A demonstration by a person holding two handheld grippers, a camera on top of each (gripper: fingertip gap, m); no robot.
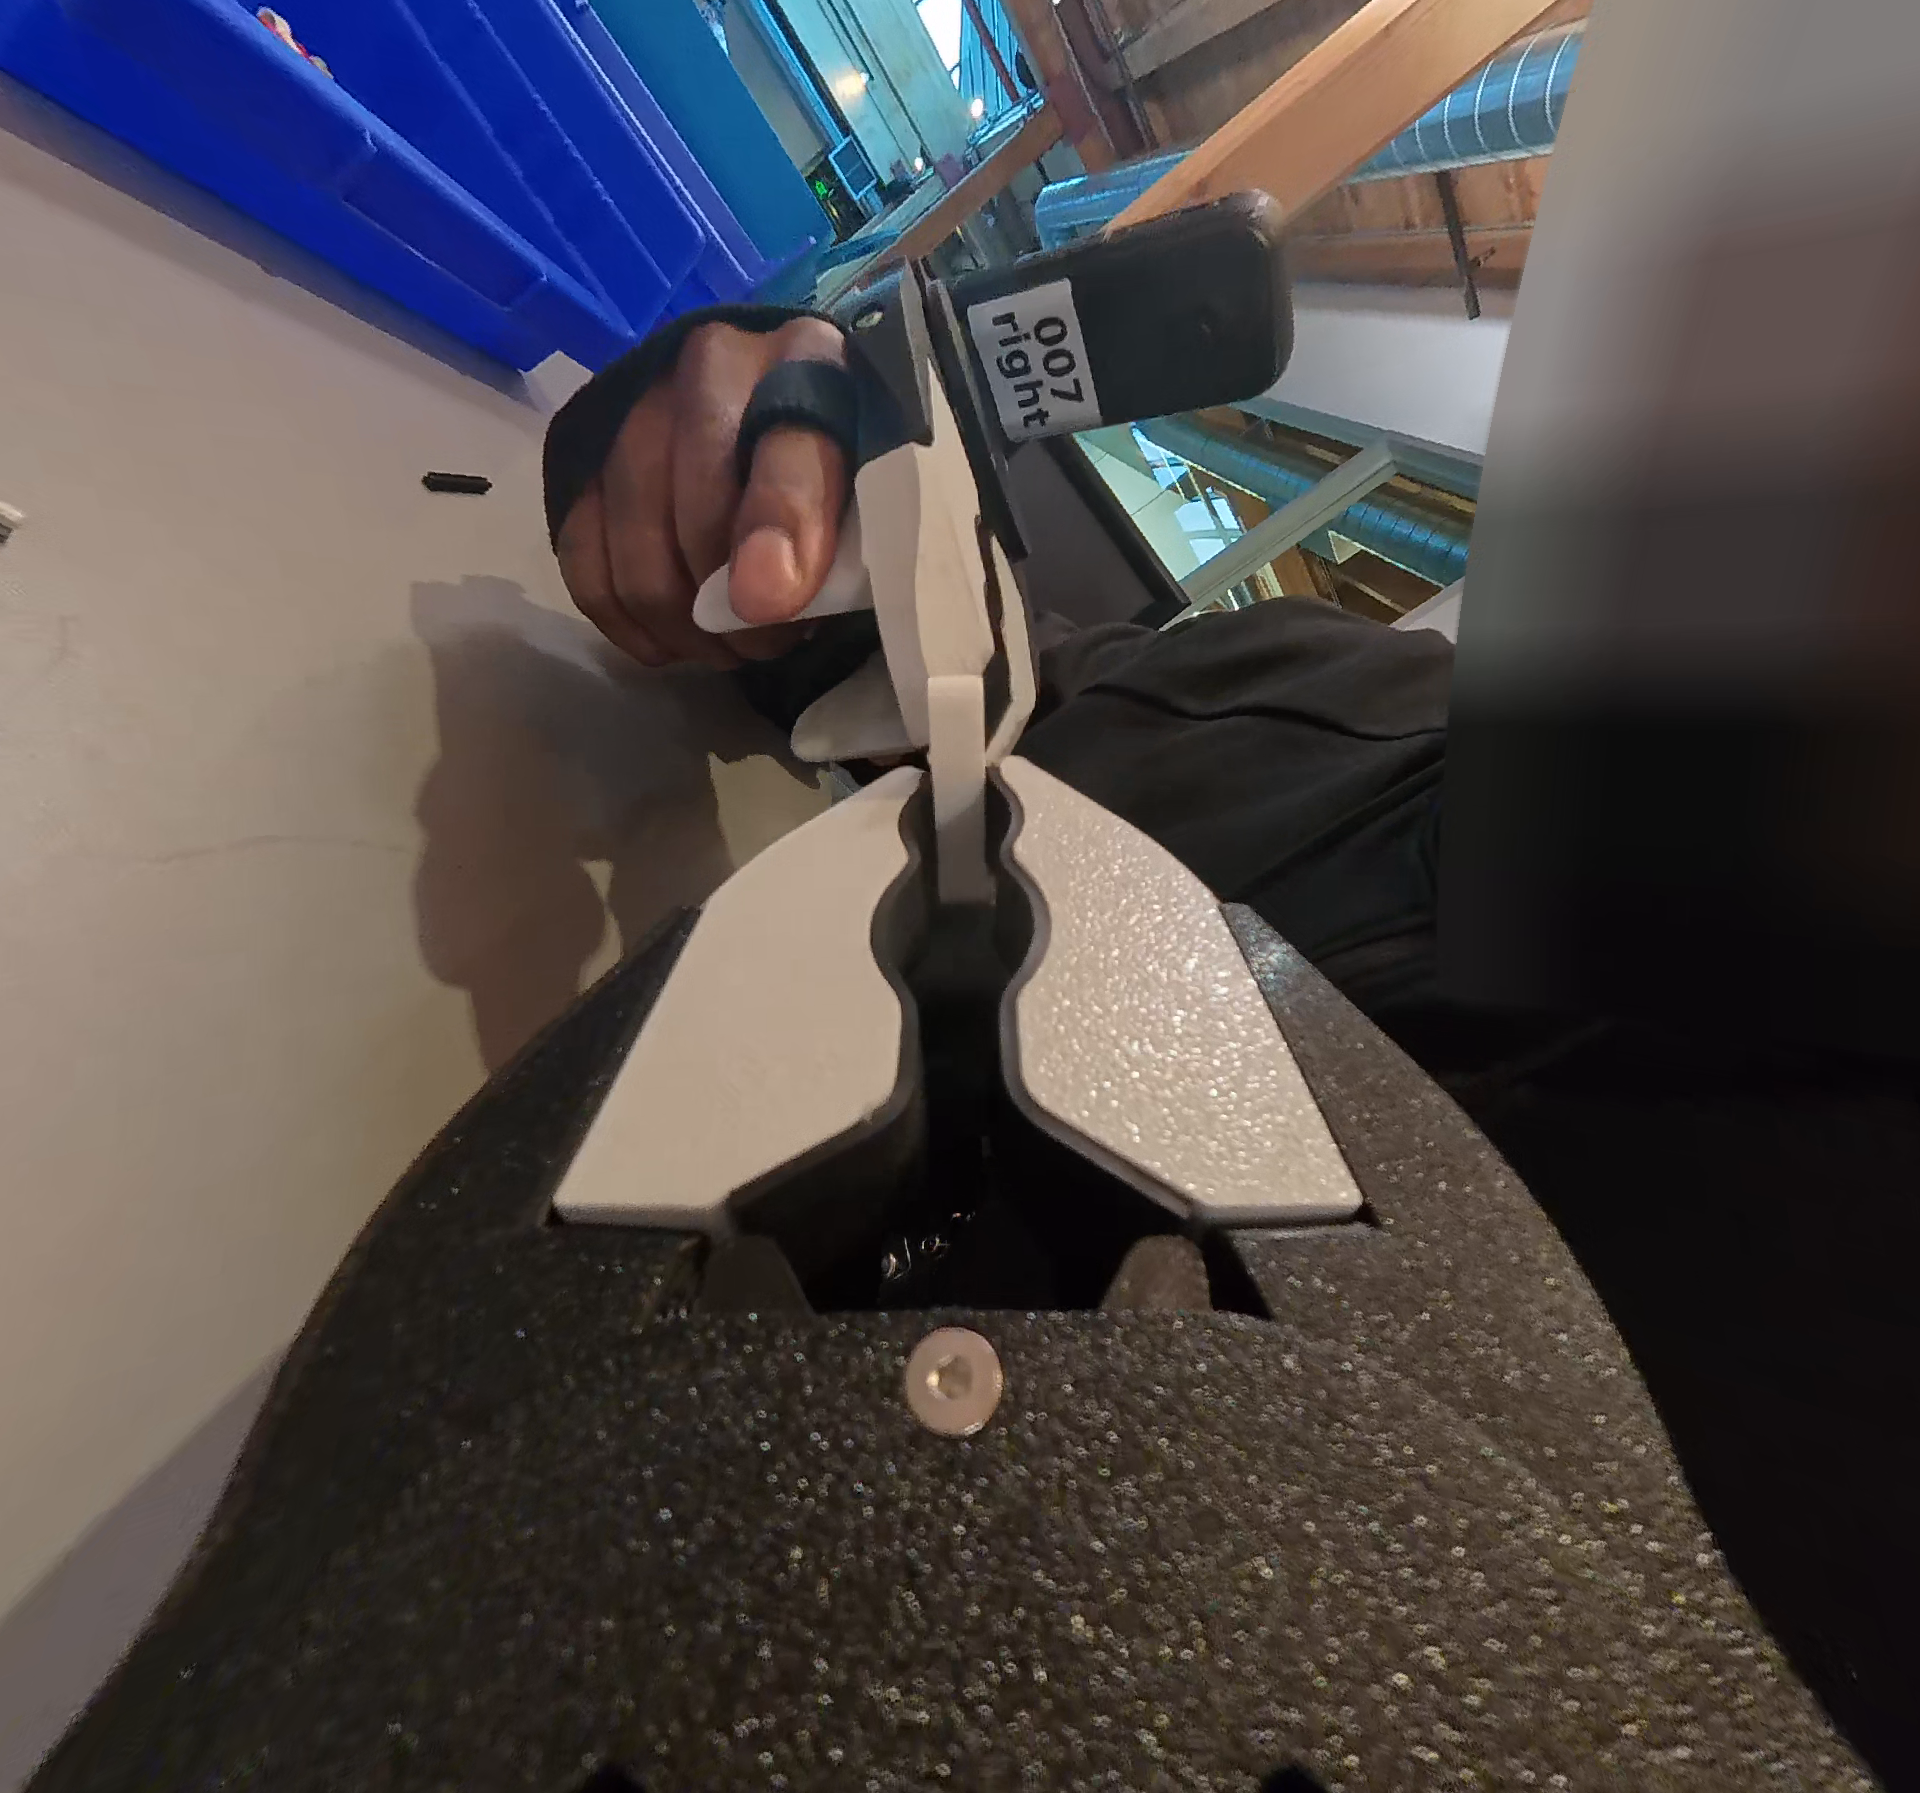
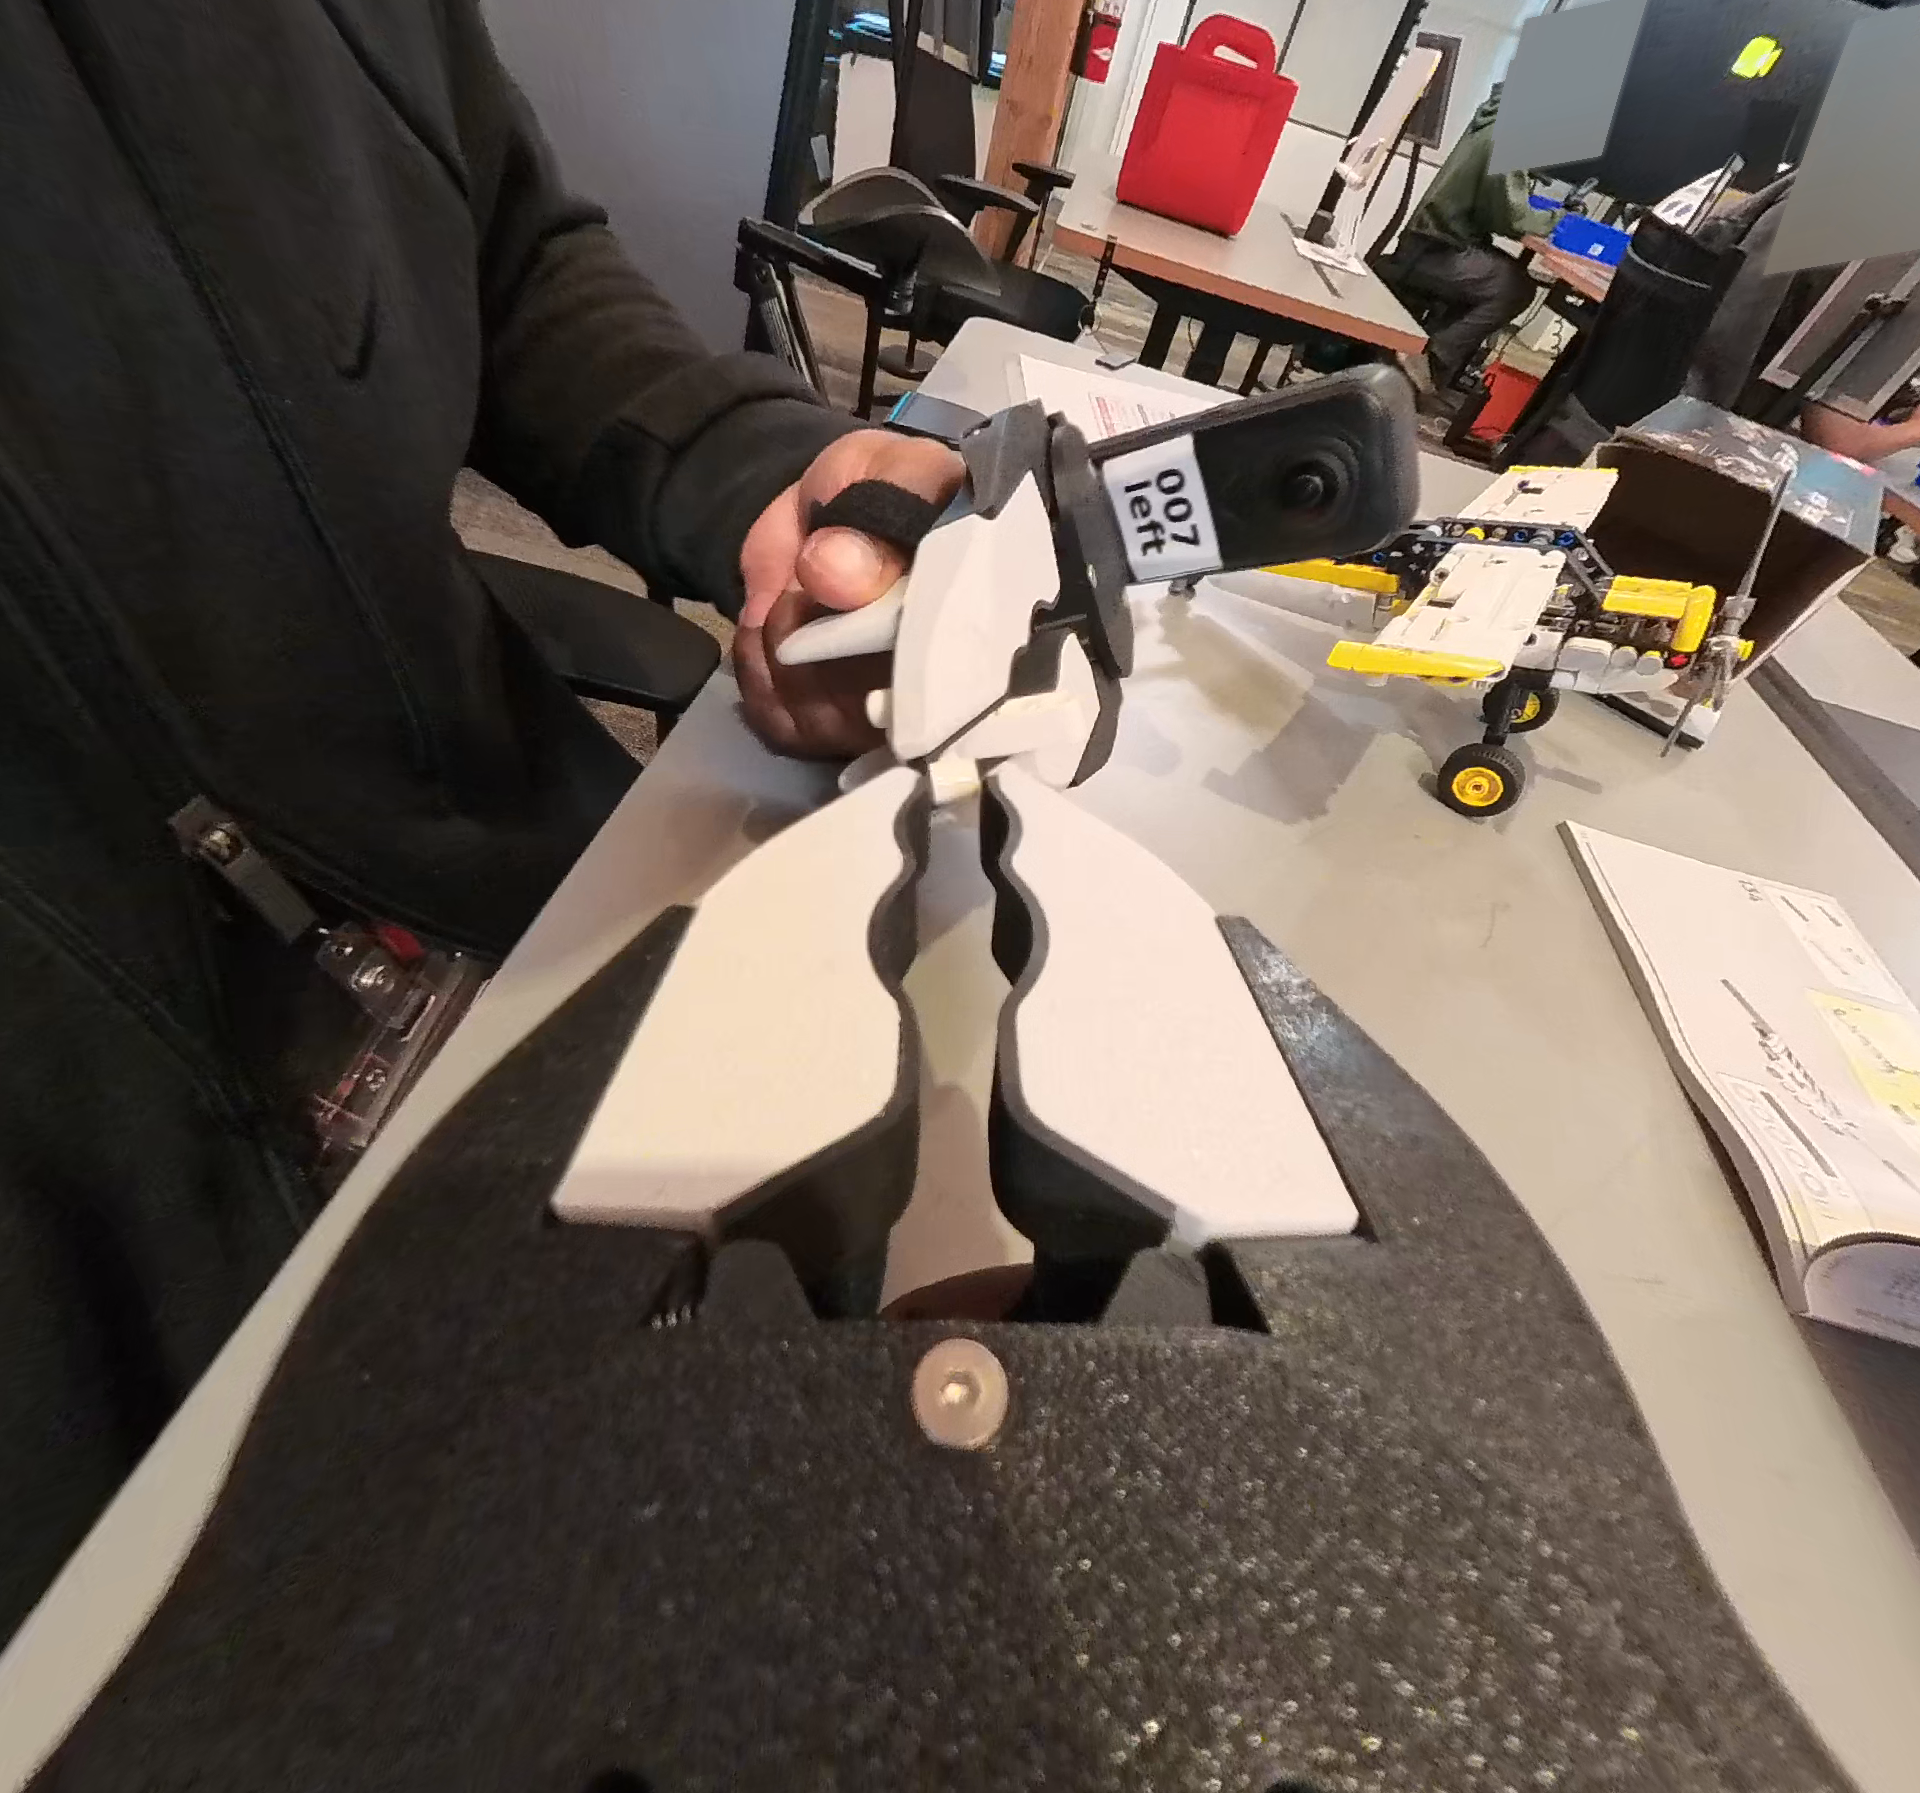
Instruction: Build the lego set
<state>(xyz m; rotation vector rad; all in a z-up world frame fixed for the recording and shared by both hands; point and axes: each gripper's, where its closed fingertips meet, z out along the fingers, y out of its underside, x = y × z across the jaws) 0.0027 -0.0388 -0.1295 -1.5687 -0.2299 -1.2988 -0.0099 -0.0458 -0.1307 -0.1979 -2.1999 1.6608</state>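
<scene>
Two hand-held grippers with white fingers and black bodies meet over one grey table (image 2: 1351,912): the left gripper (image 1: 958,787) and the right gripper (image 2: 951,787), each gripped by one hand (image 1: 686,496). One small white flat plastic piece (image 1: 956,787) sits between their fingertips. On the table stand one yellow-and-white brick-built model aircraft (image 2: 1507,600), one open cardboard box (image 2: 1714,517) and one open instruction booklet (image 2: 1766,1047). One red bag (image 2: 1205,122) rests on a farther desk. At least two blue plastic bins (image 1: 312,81) line the table's far edge.
</scene>
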